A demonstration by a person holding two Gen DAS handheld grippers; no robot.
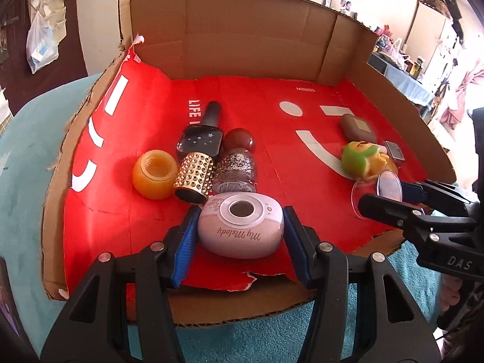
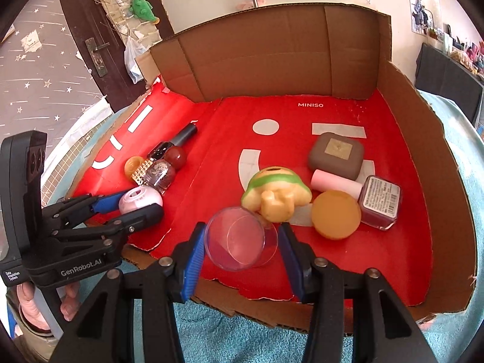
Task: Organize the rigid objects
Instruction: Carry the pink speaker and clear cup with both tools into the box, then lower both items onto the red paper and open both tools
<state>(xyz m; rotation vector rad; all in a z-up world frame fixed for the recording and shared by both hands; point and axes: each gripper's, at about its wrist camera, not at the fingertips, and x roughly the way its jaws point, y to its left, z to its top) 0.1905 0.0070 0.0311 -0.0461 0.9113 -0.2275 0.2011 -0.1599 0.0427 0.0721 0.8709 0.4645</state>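
Sticker text on maroon jar [image 2: 380, 201] too small to read; pink tube [image 2: 334, 182] partly hidden.

You've got a glossy pink plastic case [image 1: 240, 230], a clear, probably plastic, cup [image 2: 239, 239], and a matt corrugated cardboard tray [image 2: 423, 139].

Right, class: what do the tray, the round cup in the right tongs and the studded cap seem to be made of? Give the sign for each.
Tray: corrugated cardboard, matt brown; fluted torn edges show, with a glossy red printed sheet lining the floor.
Cup: clear plastic, probably; the red floor shows through it.
Studded cap: shiny gold, metal or metallised plastic; the studs glint.
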